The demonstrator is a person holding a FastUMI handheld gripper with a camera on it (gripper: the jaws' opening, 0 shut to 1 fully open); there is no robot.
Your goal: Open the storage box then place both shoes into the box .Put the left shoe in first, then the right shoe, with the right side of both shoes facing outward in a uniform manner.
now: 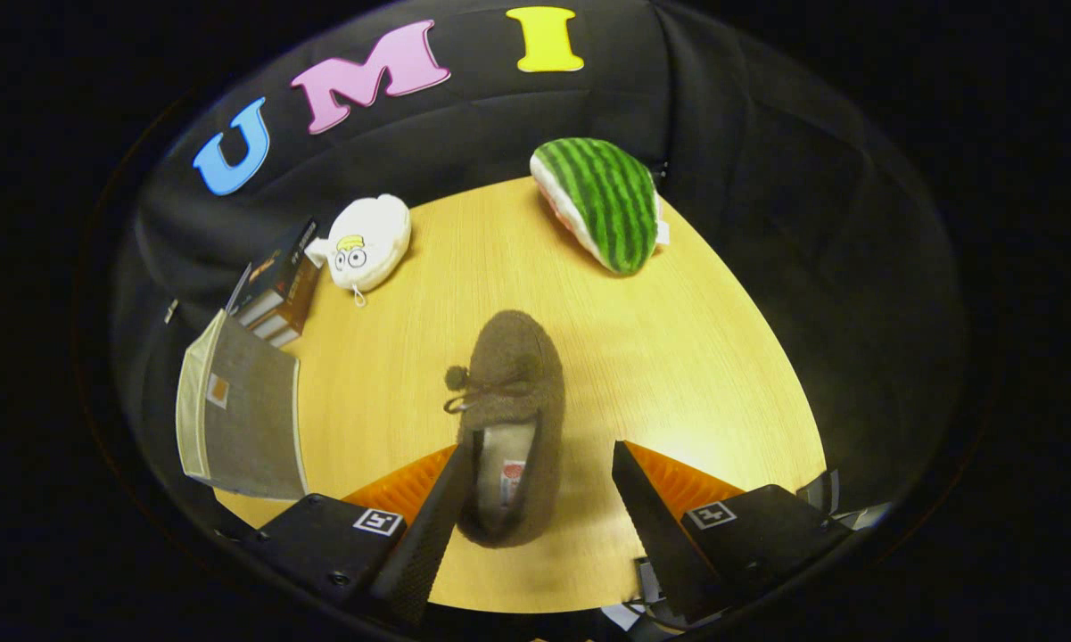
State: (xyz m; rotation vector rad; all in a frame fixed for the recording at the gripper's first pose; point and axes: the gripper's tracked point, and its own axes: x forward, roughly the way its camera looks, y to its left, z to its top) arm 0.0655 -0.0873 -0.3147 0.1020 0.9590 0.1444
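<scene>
Gripper (535,499) wide, empty; shoe (508,419) heel between fingers, nearer left one. Likely light, soft, fuzzy; pinch heel collar wall. Box (241,419) at frame's left.

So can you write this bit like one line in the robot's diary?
gripper: open, fingers either side of brown shoe's heel | shoe: flat on table | storage box: beside, left

A light wooden desk (642,357) carries a brown slipper (510,392) near its middle, a watermelon cushion (602,203) and a white plush toy (367,242) along the far edge, stacked books (278,285) and a grey box (243,419) at the left edge. The gripper (539,473) stands spread, the slipper's heel between its fingers.
</scene>
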